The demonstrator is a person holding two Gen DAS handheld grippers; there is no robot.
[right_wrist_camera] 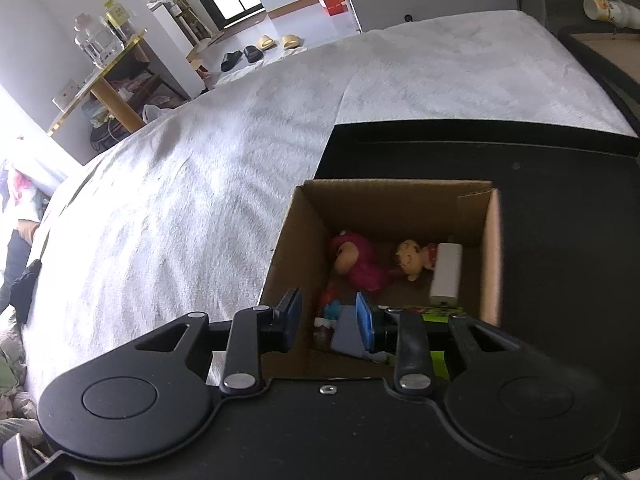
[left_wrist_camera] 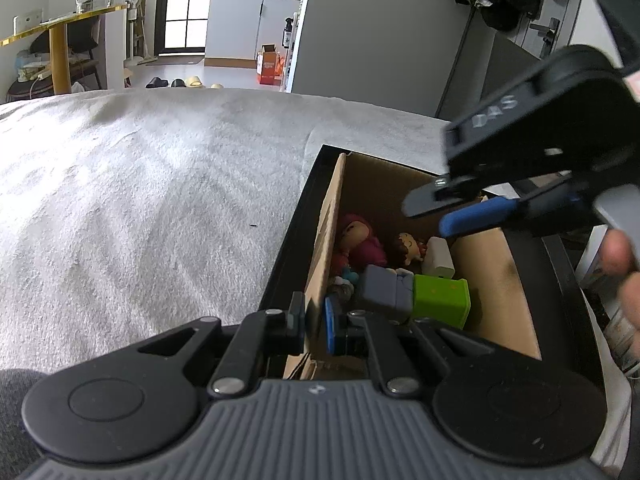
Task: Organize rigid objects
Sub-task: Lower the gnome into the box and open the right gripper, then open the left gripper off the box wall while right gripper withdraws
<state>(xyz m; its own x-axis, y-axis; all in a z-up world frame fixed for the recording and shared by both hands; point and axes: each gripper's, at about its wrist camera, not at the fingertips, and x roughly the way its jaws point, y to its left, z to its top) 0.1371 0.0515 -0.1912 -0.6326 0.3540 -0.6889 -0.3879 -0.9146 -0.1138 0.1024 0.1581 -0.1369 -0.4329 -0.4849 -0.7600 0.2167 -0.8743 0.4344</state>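
An open cardboard box sits on a black surface by a grey blanket. Inside lie a pink doll, a small yellow-haired figure, a white block, a grey-blue block and a green block. My left gripper is shut on the box's near left wall, one finger outside, one inside. My right gripper is open and empty above the box; it also shows in the left wrist view.
The grey blanket spreads left of the box. The black surface surrounds the box. A wooden side table with bottles, slippers and a kitchen area stand beyond.
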